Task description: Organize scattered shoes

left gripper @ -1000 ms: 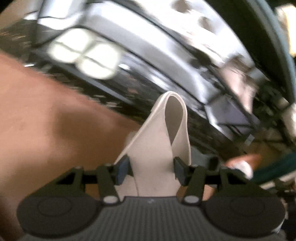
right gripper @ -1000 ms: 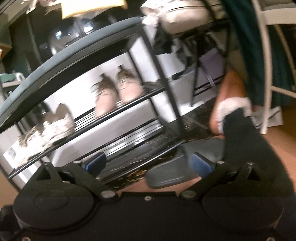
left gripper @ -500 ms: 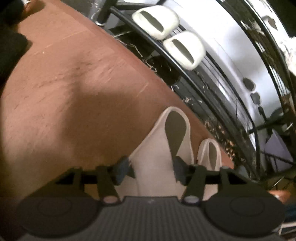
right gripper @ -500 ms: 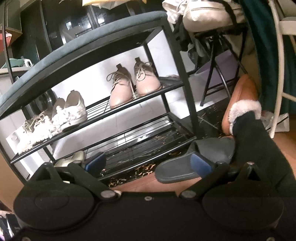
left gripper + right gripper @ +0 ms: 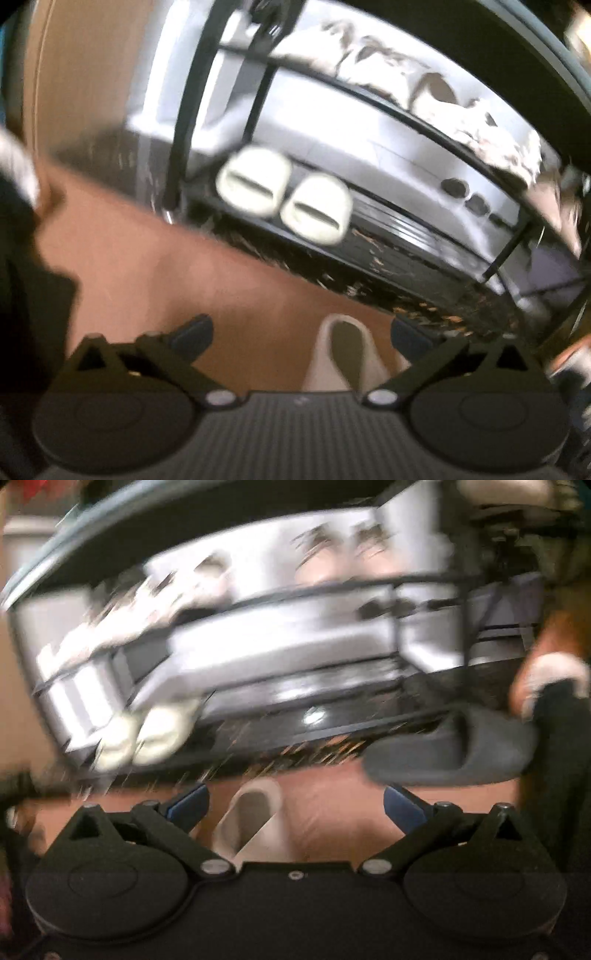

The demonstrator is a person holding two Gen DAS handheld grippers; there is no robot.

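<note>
Beige slipper [image 5: 343, 354]: on the brown floor [image 5: 155, 266], bottom centre of the left view, between the fingers, untouched.
Left gripper [image 5: 301, 334]: jaws opening, spread wide.
Right gripper [image 5: 295, 805]: jaws wide apart, gripping nothing.
Grey slide [image 5: 454, 746]: right of frame, on the floor.
Cream slides [image 5: 284, 199]: paired on the shoe rack [image 5: 424, 236], upper centre.

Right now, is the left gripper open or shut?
Open, jaws still opening: the left gripper has pads clear of the beige slipper lying between them.
</note>
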